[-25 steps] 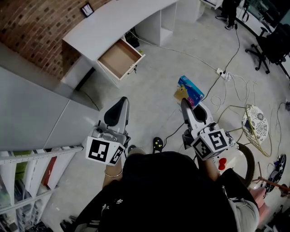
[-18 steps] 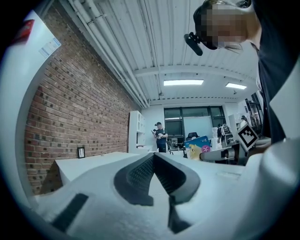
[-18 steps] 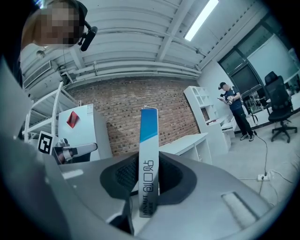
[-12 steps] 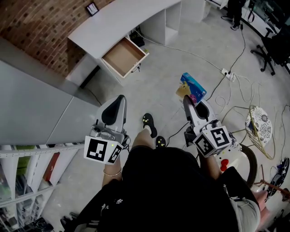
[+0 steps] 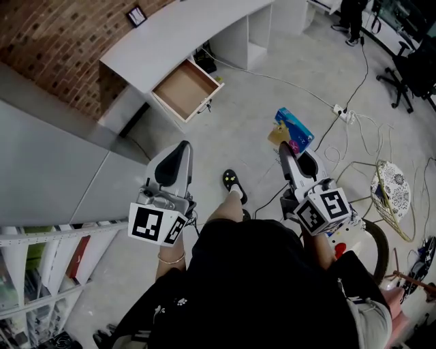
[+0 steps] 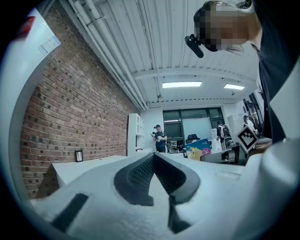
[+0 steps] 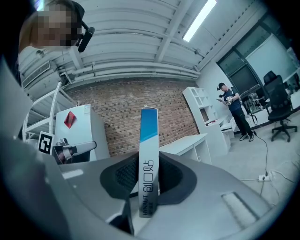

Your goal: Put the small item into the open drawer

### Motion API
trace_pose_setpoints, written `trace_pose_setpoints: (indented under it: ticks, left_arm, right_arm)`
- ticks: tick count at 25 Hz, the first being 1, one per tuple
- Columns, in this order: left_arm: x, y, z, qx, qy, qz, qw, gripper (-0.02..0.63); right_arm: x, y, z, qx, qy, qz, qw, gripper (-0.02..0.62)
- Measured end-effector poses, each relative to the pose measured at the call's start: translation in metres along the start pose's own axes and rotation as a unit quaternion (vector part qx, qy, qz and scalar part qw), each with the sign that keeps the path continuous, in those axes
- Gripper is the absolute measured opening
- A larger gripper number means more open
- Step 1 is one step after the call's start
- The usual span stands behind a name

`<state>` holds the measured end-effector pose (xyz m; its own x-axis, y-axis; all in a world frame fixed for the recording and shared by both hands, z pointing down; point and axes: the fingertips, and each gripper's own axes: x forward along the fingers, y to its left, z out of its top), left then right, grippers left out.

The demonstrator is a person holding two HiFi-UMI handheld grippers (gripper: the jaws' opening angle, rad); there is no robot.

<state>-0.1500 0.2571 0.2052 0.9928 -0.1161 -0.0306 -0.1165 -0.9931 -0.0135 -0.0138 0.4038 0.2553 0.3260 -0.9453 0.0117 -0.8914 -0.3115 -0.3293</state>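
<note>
The small item is a flat blue box with coloured print [image 5: 295,129]; it stands upright in my right gripper [image 5: 283,150], which is shut on it. In the right gripper view its thin edge [image 7: 149,140] rises between the two pads. My left gripper [image 5: 180,148] is held level at the left, shut with nothing in it, and its pads meet at the tips [image 6: 153,157]. The open drawer [image 5: 185,90], wooden inside, juts from the white desk [image 5: 184,31] ahead and left of both grippers. Both grippers are well short of it.
Cables and a power strip [image 5: 338,109] trail across the floor to the right. A round patterned seat [image 5: 385,187] stands at the right, and an office chair [image 5: 412,65] beyond it. A grey partition [image 5: 54,160] and shelving [image 5: 41,262] line the left. A person [image 5: 351,17] stands far back.
The person's black shoe has stepped forward between the grippers. Both grippers keep their pose, and the box stays in the right one.
</note>
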Motion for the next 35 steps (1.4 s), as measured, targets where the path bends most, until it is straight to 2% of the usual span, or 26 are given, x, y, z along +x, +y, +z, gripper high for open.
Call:
trace_pose_setpoints:
  ticks: [12, 29, 35]
  left_arm:
    - [0.05, 0.053, -0.018, -0.024, 0.005, 0.014, 0.9996, 0.0]
    - [0.128, 0.139, -0.029, -0.027, 0.025, 0.046, 0.9983, 0.0]
    - [0.155, 0.176, -0.025, -0.01, 0.024, 0.056, 0.9981, 0.0]
  right_arm:
    - [0.065, -0.022, 0.0, -0.008, 0.029, 0.006, 1.0, 0.084]
    - [0.188, -0.061, 0.01, -0.014, 0.062, 0.035, 0.997, 0.084]
    - [0.221, -0.072, 0.016, -0.017, 0.065, 0.04, 0.997, 0.084]
